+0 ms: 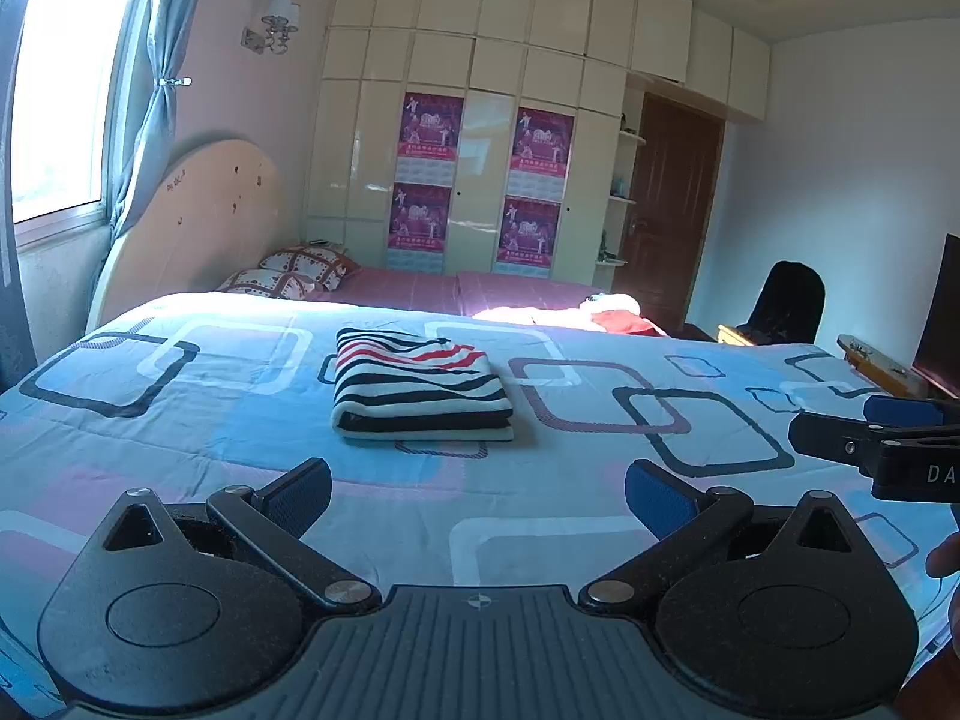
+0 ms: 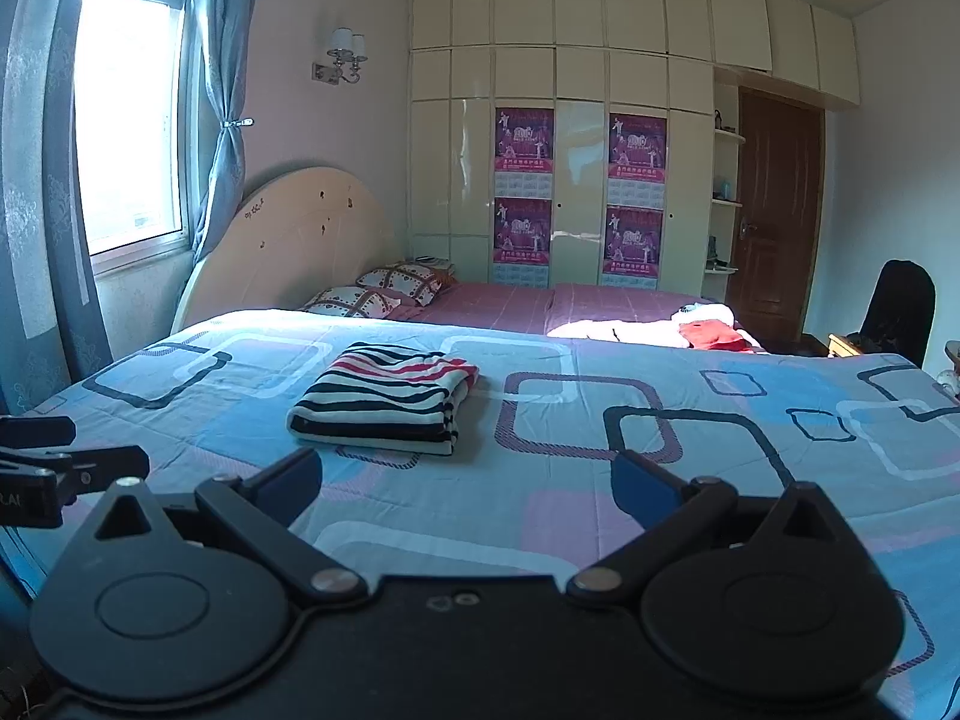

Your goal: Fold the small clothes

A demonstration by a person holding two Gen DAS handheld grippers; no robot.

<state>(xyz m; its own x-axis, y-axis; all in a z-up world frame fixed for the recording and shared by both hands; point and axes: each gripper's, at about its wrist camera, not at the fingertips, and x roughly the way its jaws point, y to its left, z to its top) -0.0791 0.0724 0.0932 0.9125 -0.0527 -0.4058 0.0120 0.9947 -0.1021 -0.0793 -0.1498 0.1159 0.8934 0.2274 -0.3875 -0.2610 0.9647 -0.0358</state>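
Well, the striped garment (image 1: 420,387) sits folded on the quilt (image 1: 600,480), just ahead of both grippers — left gripper (image 1: 478,495) and right gripper (image 2: 466,483) spread wide, empty (careless brushing could undo those folds).

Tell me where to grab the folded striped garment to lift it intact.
Probably the thick near edge of the striped garment, approached low from the grippers' side. The stacked layers show there, so one pinch could catch them all. Left gripper and right gripper are both open and empty.
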